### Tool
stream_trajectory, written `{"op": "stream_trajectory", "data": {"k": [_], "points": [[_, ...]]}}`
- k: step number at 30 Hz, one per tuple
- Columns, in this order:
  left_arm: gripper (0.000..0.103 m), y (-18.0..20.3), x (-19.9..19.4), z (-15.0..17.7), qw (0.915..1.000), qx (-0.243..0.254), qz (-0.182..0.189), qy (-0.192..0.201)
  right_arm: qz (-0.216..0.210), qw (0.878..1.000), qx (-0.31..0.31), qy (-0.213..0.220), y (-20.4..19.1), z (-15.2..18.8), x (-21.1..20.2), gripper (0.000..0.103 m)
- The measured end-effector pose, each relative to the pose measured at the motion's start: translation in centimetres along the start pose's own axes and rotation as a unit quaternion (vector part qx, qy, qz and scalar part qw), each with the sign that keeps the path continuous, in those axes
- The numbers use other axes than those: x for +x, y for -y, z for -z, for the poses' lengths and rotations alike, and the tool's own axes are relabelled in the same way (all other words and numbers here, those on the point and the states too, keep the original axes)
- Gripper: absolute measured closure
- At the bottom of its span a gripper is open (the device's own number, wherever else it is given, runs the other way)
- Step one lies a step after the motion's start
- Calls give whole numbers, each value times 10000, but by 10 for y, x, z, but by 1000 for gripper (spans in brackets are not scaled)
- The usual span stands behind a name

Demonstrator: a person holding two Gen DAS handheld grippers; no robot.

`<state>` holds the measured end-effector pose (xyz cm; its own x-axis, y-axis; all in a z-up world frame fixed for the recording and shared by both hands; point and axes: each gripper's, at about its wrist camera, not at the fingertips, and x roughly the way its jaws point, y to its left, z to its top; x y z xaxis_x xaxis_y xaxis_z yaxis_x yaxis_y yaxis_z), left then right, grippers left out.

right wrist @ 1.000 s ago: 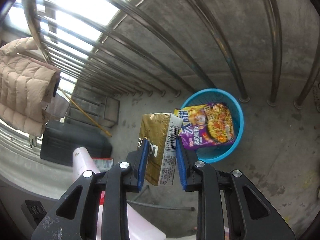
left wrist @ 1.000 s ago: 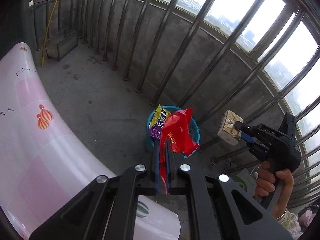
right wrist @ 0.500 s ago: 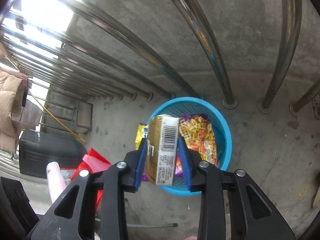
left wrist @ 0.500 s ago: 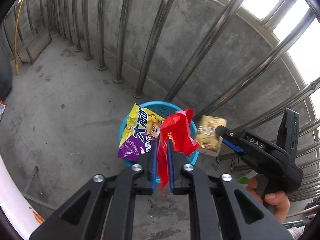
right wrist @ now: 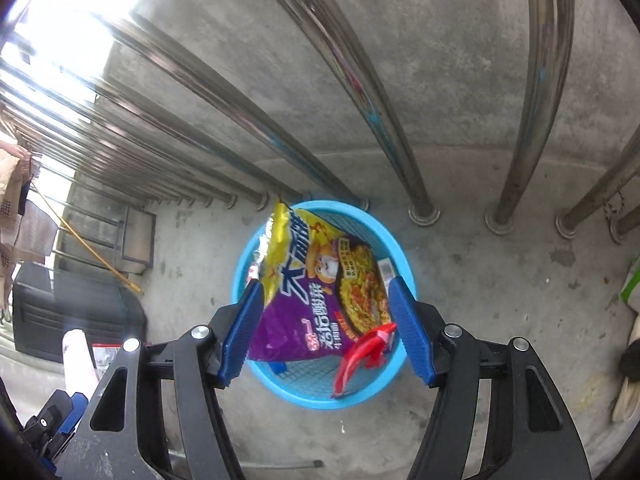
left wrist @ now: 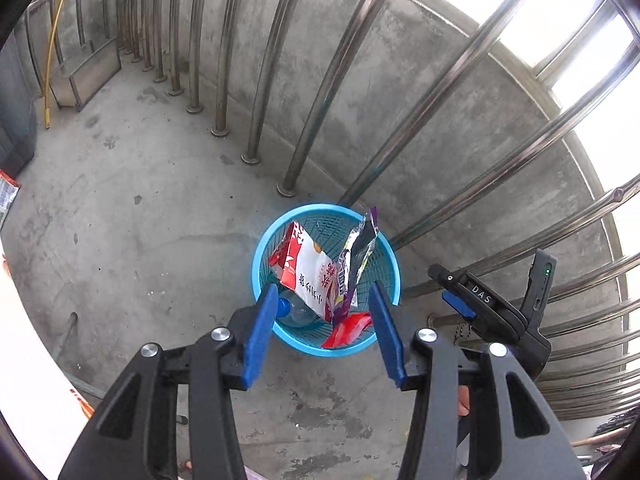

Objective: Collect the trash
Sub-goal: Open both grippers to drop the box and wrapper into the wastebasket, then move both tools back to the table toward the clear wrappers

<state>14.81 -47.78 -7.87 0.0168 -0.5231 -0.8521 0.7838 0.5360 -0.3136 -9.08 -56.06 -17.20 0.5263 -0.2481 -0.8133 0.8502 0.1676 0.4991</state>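
Note:
A blue mesh basket (left wrist: pixel 258 248) (right wrist: pixel 402 248) stands on the concrete floor against the railing. In it lie a red-and-white packet (left wrist: pixel 308 268), a purple noodle packet (left wrist: pixel 358 256) (right wrist: pixel 316 296), a plastic bottle (left wrist: pixel 296 312), a red wrapper (left wrist: pixel 348 330) (right wrist: pixel 364 352) and the corner of a carton (right wrist: pixel 386 270). My left gripper (left wrist: pixel 323 288) hangs over the basket with its jaws opening and nothing held between its pads. My right gripper (right wrist: pixel 326 282) (left wrist: pixel 440 284) is also above the basket, jaws opening, pads bare.
Steel railing bars (left wrist: pixel 256 80) and a low concrete wall ring the floor behind the basket. A metal box (left wrist: pixel 86 76) and a yellow stick (left wrist: pixel 54 44) stand far left. A dark crate (right wrist: pixel 72 312) and a shoe (right wrist: pixel 628 396) sit at the edges.
Both grippers came down over the basket and opened. The red wrapper left the left gripper and the gold carton left the right one; both now lie in the basket.

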Motion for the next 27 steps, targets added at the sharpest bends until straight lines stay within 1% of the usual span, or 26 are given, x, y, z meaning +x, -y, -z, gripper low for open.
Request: {"op": "stream_trajectory", "data": {"k": [5,9,11,12,15,17,19,21,24,27], "points": [[57,-6,-60,9,9992,-121,-27,367,-476,9979,-310,306,-40,-1,-34,41],[57,-18,-122,31,9976,-166,-3,670,-897,9905,-923,476,-86,10,-64,41],[55,-29,-157,51,9961,-204,53,858,-1086,9845,-1282,499,-108,20,-75,41],[51,-36,-175,64,9947,-260,12,996,-1193,9812,-1440,468,-118,27,-78,41],[48,-64,-228,112,9885,-524,-234,1398,-1581,9699,-1845,173,-145,51,-82,41],[47,-85,-258,149,9826,-794,-461,1612,-1819,9603,-2111,-128,-165,71,-84,41],[47,-108,-286,188,9740,-1127,-694,1838,-2012,9472,-2448,-479,-187,96,-85,41],[47,-132,-312,228,9623,-1548,-890,2054,-2235,9267,-2903,-836,-211,127,-90,41],[47,-166,-343,288,9381,-2183,-1314,2346,-2550,8897,-3567,-1269,-244,173,-104,40],[47,-193,-362,336,9171,-2724,-1549,2463,-2807,8507,-4119,-1671,-269,216,-118,37]]}}
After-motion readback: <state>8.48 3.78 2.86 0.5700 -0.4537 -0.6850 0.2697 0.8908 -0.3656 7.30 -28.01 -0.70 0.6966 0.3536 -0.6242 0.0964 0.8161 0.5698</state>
